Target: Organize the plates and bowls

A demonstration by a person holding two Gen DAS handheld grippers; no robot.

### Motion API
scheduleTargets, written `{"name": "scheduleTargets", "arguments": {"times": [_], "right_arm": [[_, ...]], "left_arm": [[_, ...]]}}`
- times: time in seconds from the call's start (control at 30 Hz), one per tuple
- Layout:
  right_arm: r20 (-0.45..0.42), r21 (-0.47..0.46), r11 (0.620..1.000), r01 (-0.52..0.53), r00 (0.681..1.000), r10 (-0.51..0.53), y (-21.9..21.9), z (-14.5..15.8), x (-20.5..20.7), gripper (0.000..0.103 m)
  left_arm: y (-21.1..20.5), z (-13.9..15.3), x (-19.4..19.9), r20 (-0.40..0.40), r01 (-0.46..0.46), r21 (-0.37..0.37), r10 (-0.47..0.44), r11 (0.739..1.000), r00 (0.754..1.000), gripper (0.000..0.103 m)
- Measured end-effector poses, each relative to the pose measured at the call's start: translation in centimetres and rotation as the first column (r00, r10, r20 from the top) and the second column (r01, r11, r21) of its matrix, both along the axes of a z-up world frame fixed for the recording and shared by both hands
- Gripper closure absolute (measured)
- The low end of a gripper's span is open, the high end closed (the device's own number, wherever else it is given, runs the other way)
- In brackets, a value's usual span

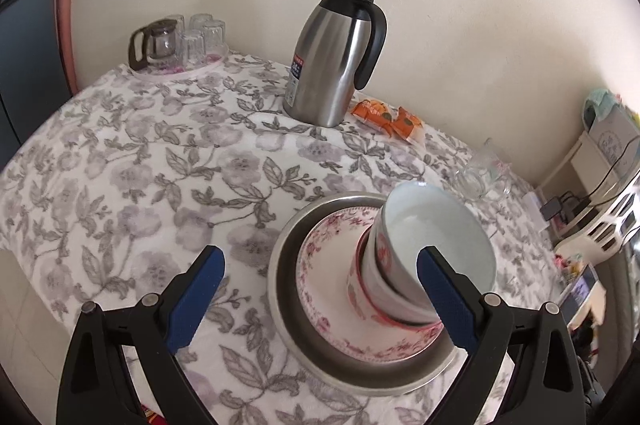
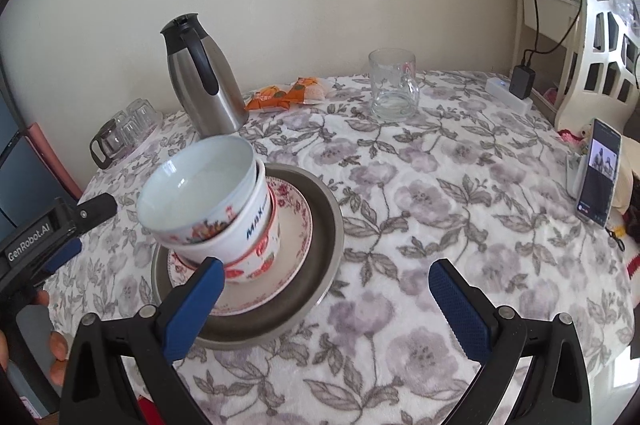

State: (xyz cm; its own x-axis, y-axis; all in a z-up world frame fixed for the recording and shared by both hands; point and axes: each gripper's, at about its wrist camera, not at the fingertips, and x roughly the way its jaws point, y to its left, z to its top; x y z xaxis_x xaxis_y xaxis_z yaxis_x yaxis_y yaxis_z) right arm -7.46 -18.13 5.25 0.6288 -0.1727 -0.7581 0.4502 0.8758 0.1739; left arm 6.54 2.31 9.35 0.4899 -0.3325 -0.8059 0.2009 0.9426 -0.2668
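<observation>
A metal plate (image 1: 288,289) (image 2: 320,257) lies on the flowered tablecloth with a pink-patterned plate (image 1: 320,285) (image 2: 292,237) on it. On that stands a leaning stack of bowls (image 1: 404,265) (image 2: 224,221); the top white bowl (image 1: 440,229) (image 2: 196,185) tilts. My left gripper (image 1: 320,271) is open, its right finger in front of the stack, holding nothing; it also shows at the left edge of the right wrist view as the left gripper (image 2: 64,237), held by a hand. My right gripper (image 2: 326,281) is open and empty, its left finger by the stack.
A steel thermos jug (image 1: 332,57) (image 2: 204,81) stands at the back beside orange snack packets (image 1: 386,117) (image 2: 280,93). Glasses and a small glass teapot (image 1: 156,45) (image 2: 110,141) sit on a tray far left. A glass mug (image 2: 394,85) and a propped phone (image 2: 598,173) are at right.
</observation>
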Motion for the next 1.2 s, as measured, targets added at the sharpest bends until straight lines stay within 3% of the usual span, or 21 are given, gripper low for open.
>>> {"name": "scheduleTargets", "arguments": {"times": [0.13, 0.6, 0.93, 1.2], "right_arm": [[-0.02, 0.006, 1.0, -0.002, 1.0, 0.002, 0.3, -1.0, -0.9, 0.0], [-0.115, 0.046, 0.999, -0.018, 0.993, 0.024, 1.2, -5.4, -1.1, 0.0], [-0.137, 0.041, 0.999, 0.007, 0.991, -0.001, 0.8, -6.7, -1.8, 0.0], [-0.137, 0.02, 1.0, 0.015, 0.99, -0.012, 0.7, -7.2, -2.5, 0.0]], "left_arm": [[0.0, -0.1, -1.7, 0.018, 0.001, 0.042, -0.002, 0.999, 1.0, 0.006], [-0.1, -4.9, -4.4, -0.131, 0.011, 0.261, 0.024, 0.965, 0.991, 0.006], [-0.9, -7.4, -5.2, -0.209, 0.076, 0.319, -0.008, 0.945, 0.978, 0.006], [-1.0, -7.3, -6.1, -0.182, 0.097, 0.328, -0.038, 0.94, 0.983, 0.006]]}}
